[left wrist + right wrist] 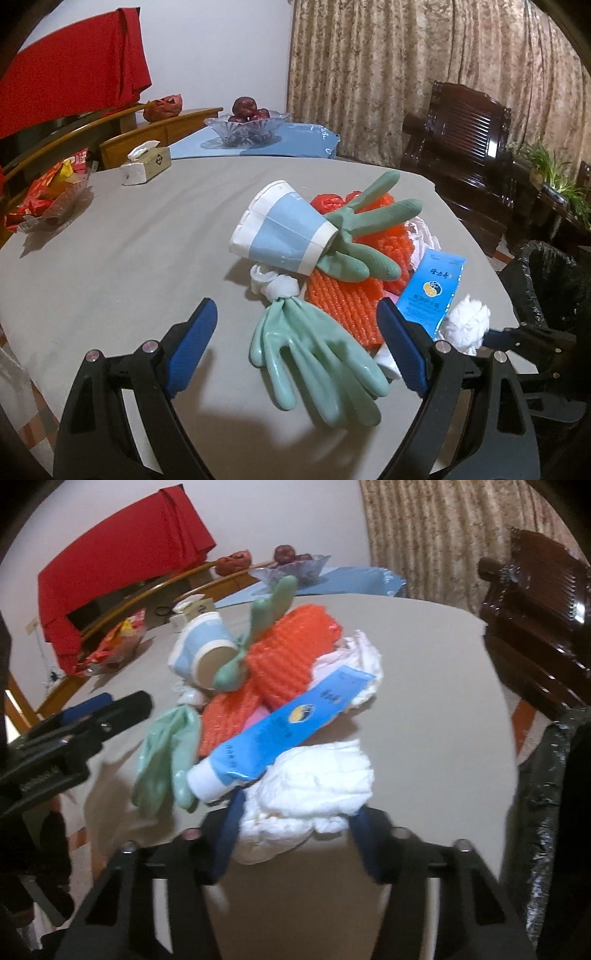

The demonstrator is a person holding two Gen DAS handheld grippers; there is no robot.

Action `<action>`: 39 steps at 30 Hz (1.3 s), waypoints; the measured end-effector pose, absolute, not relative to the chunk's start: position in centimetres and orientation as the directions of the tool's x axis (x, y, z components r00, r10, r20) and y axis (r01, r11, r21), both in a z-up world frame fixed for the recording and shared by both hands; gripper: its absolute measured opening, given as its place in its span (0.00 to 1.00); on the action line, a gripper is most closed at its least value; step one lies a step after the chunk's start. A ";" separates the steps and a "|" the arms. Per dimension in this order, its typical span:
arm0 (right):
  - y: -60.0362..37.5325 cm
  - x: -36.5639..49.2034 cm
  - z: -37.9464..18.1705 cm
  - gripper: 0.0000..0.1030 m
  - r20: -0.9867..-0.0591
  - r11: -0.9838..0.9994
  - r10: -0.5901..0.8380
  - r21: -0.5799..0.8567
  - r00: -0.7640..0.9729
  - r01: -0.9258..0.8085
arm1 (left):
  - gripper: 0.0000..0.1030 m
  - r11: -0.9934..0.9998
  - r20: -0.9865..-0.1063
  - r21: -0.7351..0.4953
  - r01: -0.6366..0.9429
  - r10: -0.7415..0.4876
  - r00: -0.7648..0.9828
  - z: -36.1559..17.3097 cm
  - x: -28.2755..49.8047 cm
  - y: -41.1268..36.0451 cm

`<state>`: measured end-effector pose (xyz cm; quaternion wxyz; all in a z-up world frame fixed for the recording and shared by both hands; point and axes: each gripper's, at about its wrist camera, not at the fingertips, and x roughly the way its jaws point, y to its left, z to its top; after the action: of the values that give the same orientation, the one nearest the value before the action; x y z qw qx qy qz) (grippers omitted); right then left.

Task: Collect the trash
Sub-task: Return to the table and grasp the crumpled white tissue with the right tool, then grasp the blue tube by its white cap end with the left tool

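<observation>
A heap of trash lies on the grey table (129,258): a blue-and-white paper cup (280,232) on its side, two green rubber gloves (314,354), orange foam netting (347,299), a blue packet (432,288) and a crumpled white tissue (467,325). My left gripper (295,314) hangs open just above the nearer glove, touching nothing. In the right wrist view my right gripper (297,812) has both blue pads pressed against the sides of the crumpled tissue (314,786), which sits under the blue packet (288,723). The left gripper (103,709) shows at the left edge there.
A bin lined with a black bag (546,280) stands off the table's right edge. At the far side are a tissue box (146,162), a glass fruit bowl (245,123) and a dish of red snack packets (51,195). A dark wooden chair (461,147) stands beyond.
</observation>
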<state>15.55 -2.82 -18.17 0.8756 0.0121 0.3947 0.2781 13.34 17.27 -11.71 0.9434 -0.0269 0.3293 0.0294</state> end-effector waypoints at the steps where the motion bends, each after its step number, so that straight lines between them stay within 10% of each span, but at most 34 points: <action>1: -2.8 15.5 -18.0 0.35 -0.683 0.843 0.498 0.240 0.533 -0.481 | 0.83 0.997 -0.622 -0.031 -0.069 0.035 0.782 -11.7 13.4 17.1; 39: -7.9 16.2 -14.7 0.27 -0.639 0.903 0.417 0.208 0.646 -0.377 | 0.38 0.994 -0.706 -0.027 0.109 -0.096 0.702 -13.9 13.1 8.9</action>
<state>16.19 -7.87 -14.73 0.9067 0.0281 0.3594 0.2190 13.06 8.88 -13.88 0.9224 0.0084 0.3822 -0.0555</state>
